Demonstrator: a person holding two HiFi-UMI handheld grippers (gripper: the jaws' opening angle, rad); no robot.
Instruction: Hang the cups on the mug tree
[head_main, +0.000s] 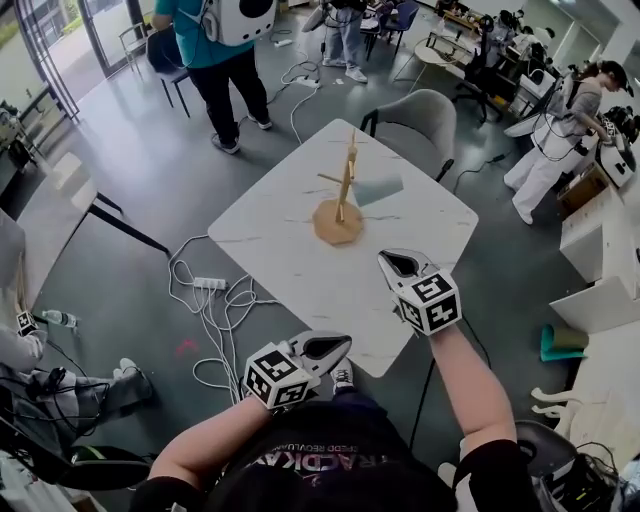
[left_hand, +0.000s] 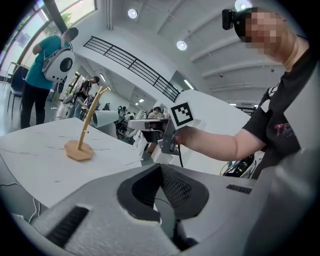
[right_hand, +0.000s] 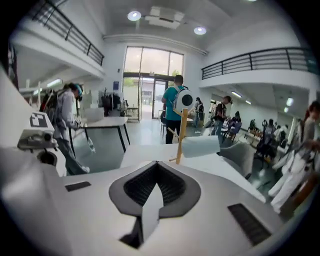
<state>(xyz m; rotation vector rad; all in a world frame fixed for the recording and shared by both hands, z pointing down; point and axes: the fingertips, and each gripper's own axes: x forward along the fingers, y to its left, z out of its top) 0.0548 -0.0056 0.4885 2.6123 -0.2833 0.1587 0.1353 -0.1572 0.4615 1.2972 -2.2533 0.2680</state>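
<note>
A pale cup (head_main: 378, 188) hangs at the mug tree's (head_main: 345, 178) three o'clock. The left gripper (head_main: 340, 344) and right gripper (head_main: 388, 260) are pressed together, empty.

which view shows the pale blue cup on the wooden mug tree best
Right gripper view: the pale blue cup hangs large, side-on, on the wooden mug tree. Head view shows it small from above; left gripper view, distant.
</note>
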